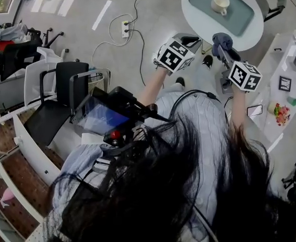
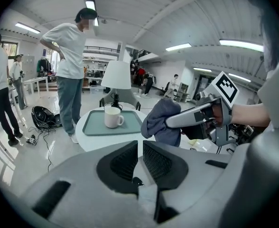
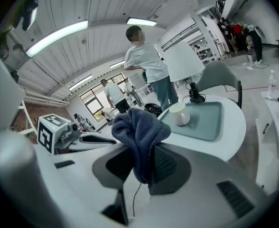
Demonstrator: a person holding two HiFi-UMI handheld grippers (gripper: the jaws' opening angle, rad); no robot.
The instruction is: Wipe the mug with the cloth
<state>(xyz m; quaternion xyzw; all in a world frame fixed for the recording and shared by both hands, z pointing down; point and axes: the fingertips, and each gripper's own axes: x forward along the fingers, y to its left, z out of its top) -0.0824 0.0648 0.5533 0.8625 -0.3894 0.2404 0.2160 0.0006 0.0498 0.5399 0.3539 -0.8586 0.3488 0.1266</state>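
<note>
Blue-grey fuzzy cloth [image 3: 138, 132] hangs bunched up, pinched in the right gripper [image 3: 142, 161]. Left gripper [image 2: 140, 156] is empty, jaws just a narrow slit apart. Smooth cream mug [image 3: 180, 114] sits upright well ahead of both, on a flat teal tray [image 3: 210, 118] on the round white table [image 3: 234, 129].

Cut off by the top edge of the head view: the far side of the table [image 1: 199, 28]. Below the table, buried under dark hair [image 1: 153, 195]: most of the wearer's torso [image 1: 201, 120]. Short of the table in the right gripper view, swallowed by the cloth [image 3: 138, 132]: pad faces of the right gripper [image 3: 142, 152]. Beyond the table, too small to make out: far figures [image 2: 175, 83].
</note>
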